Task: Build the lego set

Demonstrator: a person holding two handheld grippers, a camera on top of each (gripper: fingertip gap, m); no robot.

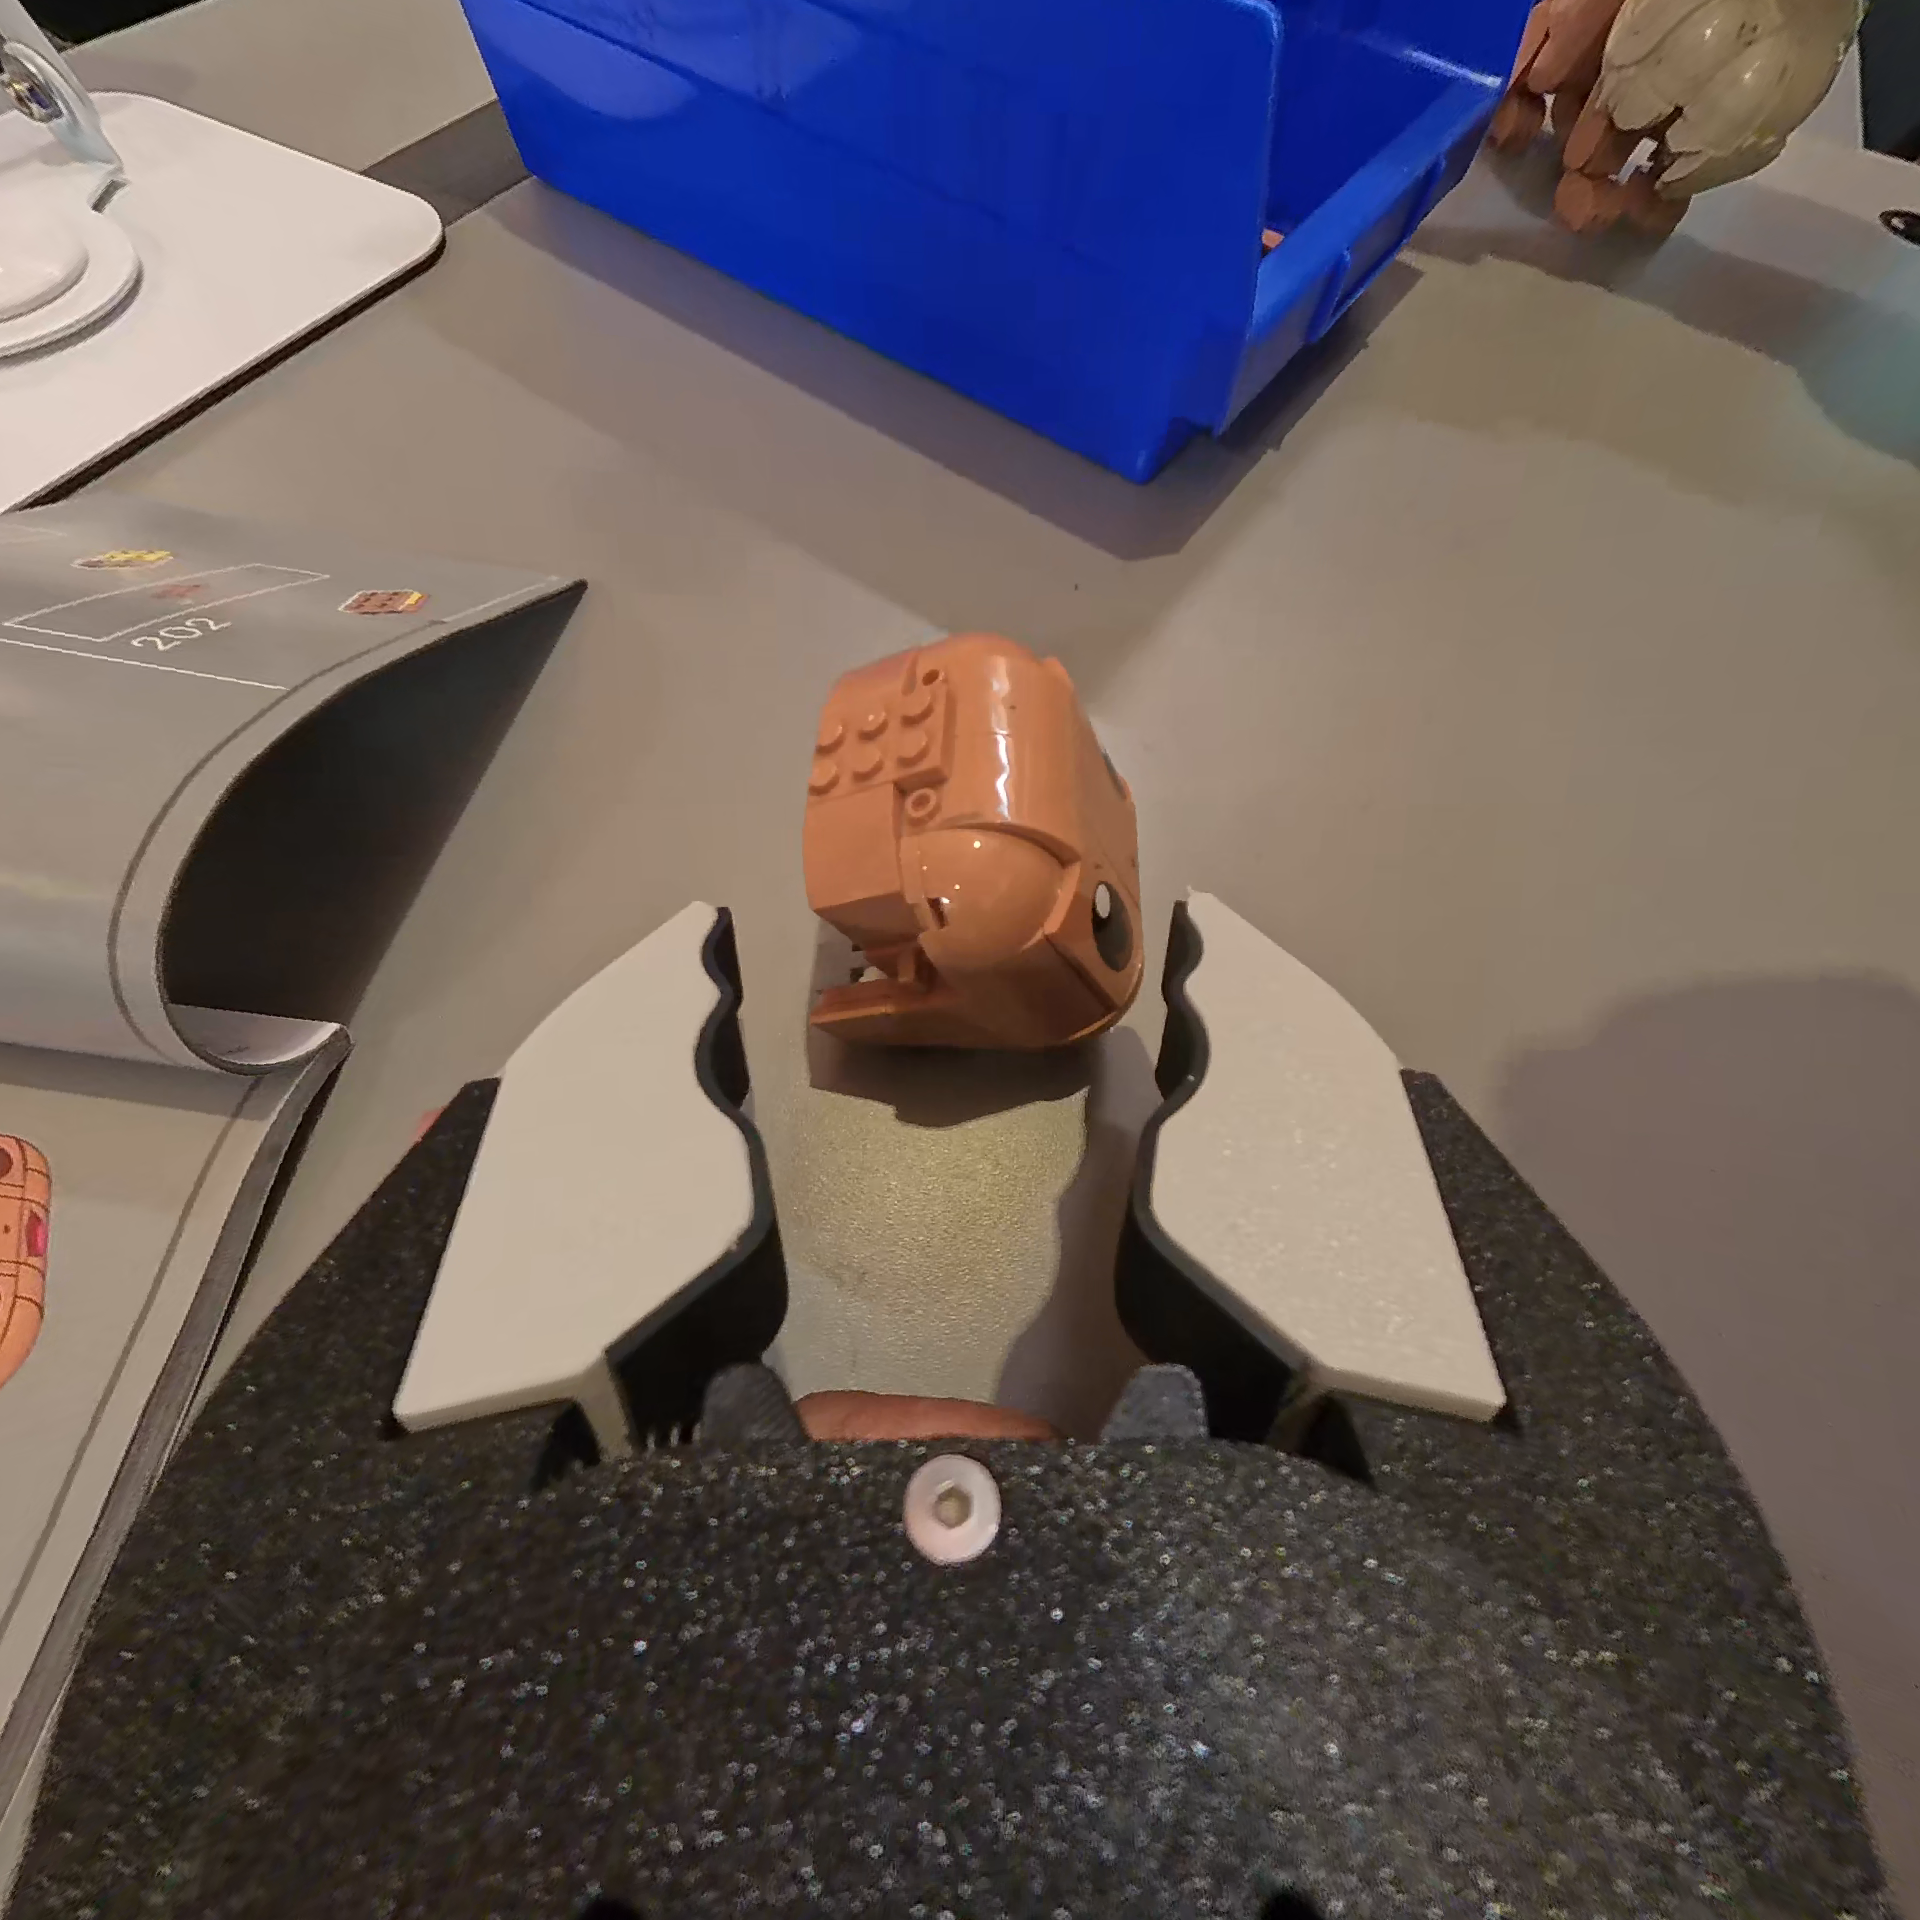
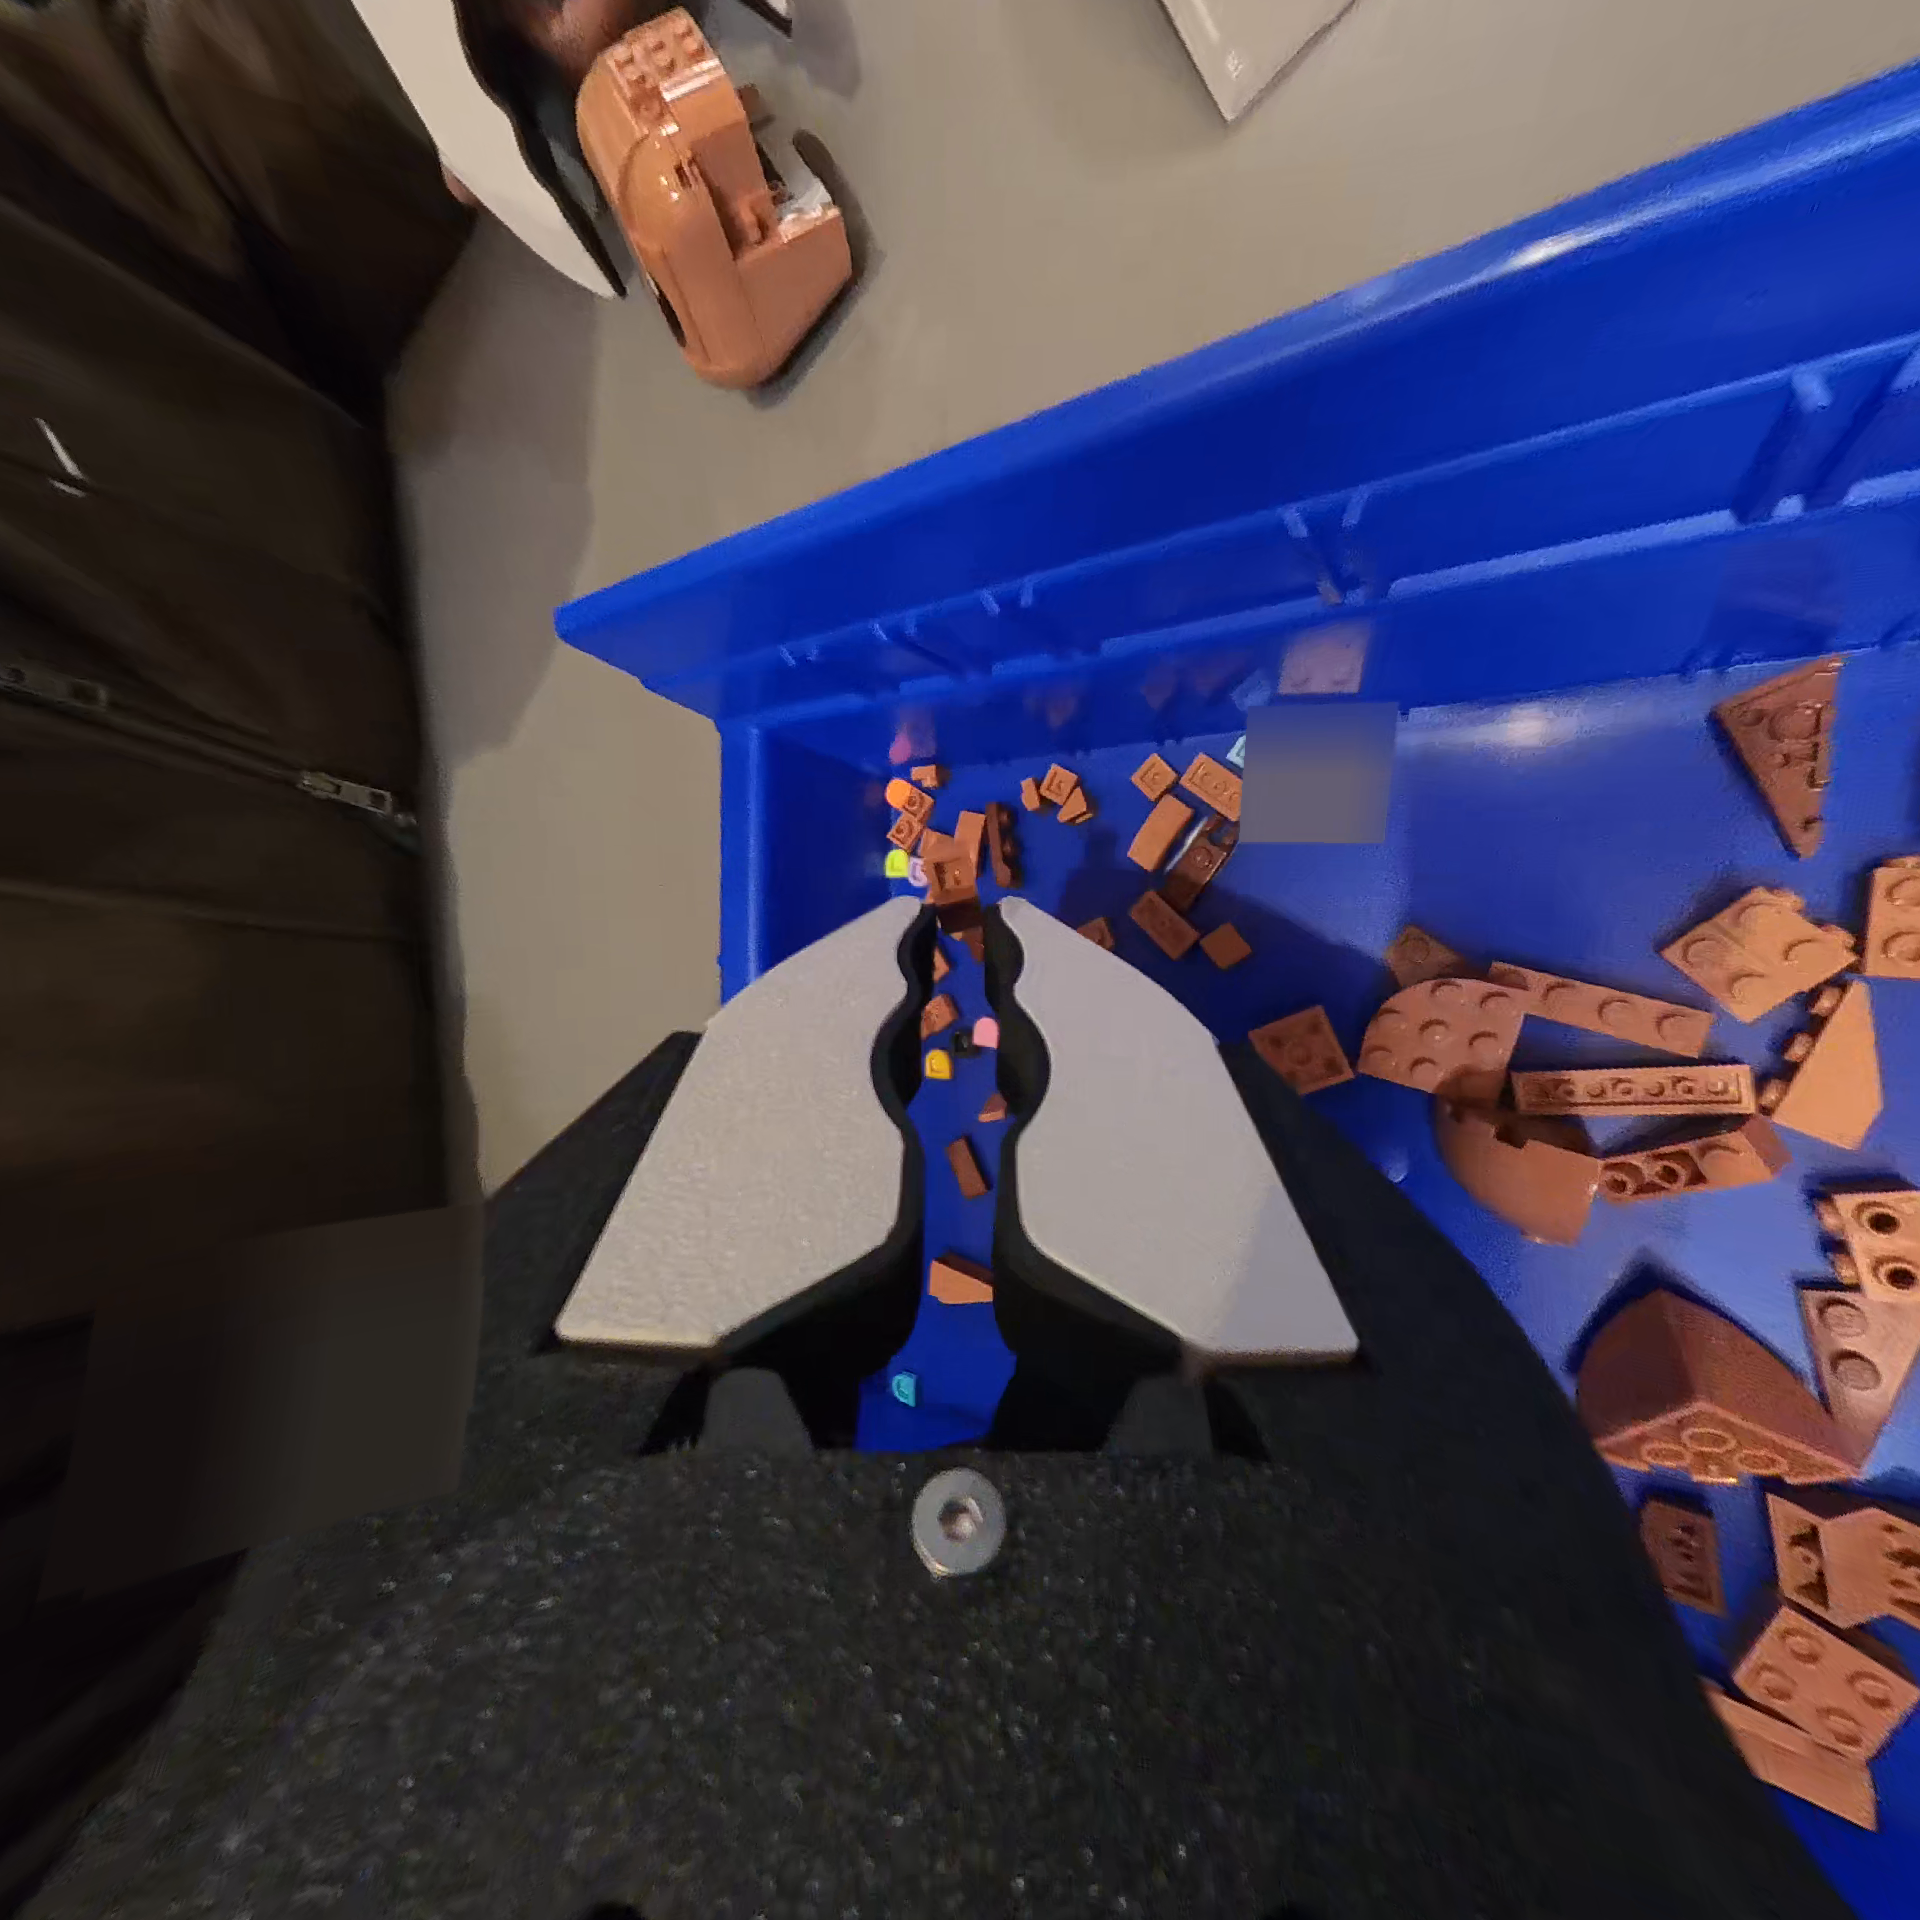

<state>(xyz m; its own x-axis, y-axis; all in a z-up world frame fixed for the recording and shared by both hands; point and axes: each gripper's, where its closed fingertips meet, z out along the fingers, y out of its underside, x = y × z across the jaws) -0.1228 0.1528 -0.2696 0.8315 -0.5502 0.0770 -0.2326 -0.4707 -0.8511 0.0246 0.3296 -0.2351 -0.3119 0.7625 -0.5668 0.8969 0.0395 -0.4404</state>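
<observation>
My left gripper (image 1: 956, 935) stands wide open with nothing held, its grey fingers (image 1: 623, 1122) flanking the near end of the tan, rounded brick-built lego sub-assembly (image 1: 961, 842). That model lies tipped on the grey tabletop (image 1: 1455, 779), studs up on its far left face, just ahead of my fingertips and, as far as I can tell, not touching them. To my left the open instruction booklet (image 1: 208, 748) curls up from the table, and beyond the model sits the blue plastic parts bin (image 1: 935, 208).

My right gripper (image 2: 961, 920) hangs inside that bin, jaws drawn nearly together with only a thin gap; a small dark-brown piece (image 2: 958, 914) sits right at the tips, but I cannot tell whether I am pinching it or merely hovering over it. Past the tips lies a heap of small brown and orange loose bricks (image 2: 1039, 831), with larger tan plates and wedges (image 2: 1558, 1049) scattered off to the right.

I judge this to be the part-fetching step: picking the next small element while the model waits. Next I would need a sure pinch on one piece alone, then close my left fingers on the model's flat sides to steady it for pressing the piece onto the studs.
</observation>
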